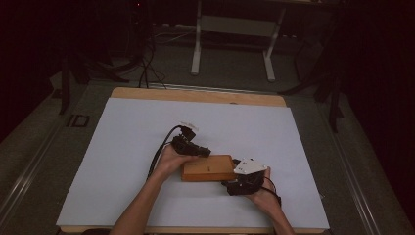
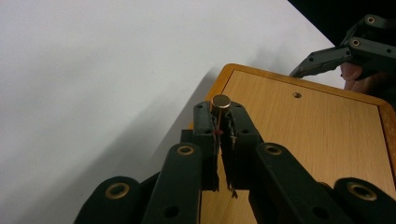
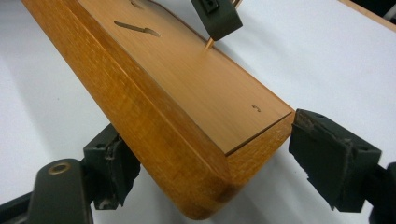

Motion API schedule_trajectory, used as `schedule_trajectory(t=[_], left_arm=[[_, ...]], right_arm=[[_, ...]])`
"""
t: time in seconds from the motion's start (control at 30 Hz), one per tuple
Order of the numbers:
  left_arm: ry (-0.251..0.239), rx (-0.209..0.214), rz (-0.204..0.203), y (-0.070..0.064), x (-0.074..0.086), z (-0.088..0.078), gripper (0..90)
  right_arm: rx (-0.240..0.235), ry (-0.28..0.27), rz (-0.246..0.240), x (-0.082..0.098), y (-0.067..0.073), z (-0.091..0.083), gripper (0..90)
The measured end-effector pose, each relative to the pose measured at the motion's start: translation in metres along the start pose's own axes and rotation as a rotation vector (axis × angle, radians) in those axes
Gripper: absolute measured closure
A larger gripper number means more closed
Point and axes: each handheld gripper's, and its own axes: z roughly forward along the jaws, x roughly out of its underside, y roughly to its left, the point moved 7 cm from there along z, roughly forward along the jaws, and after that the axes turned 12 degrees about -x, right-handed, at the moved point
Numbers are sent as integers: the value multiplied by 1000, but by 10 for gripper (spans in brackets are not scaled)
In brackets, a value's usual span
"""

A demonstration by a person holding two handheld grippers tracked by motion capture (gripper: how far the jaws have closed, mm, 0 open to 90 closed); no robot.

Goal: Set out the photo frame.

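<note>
Jaws of right gripper [image 3: 205,172] astride wooden box [image 3: 187,102] corner

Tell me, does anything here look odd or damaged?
Nothing is spilled or broken. Two small oddities: the wooden box lies at a slant on the white sheet, and the rubber pads on the right gripper look chipped and ragged. The left gripper pinches a thin brass-capped pin over the lid.

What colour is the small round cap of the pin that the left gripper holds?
The cap is shiny gold, like brass. It shows best in the left gripper view.
</note>
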Motion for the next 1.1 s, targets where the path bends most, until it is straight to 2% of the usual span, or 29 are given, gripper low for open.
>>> schedule_trajectory(t=[0.23, 0.43, 0.6, 0.83, 1.1], left_arm=[[5, 11, -8, 0, 1, 1, 850], [3, 46, -26, 0, 1, 2, 849], [3, 56, -33, 1, 2, 2, 849], [10, 58, -27, -1, 2, 2, 849], [7, 59, -20, 0, 2, 3, 840]], right_arm=[[-14, -3, -5, 0, -2, 3, 166], [-14, -13, -17, 0, -4, 4, 139], [-10, -35, -28, -3, -4, 2, 139], [-13, -38, -46, -3, -2, 3, 120], [-34, -55, -45, -6, 2, 2, 185]])
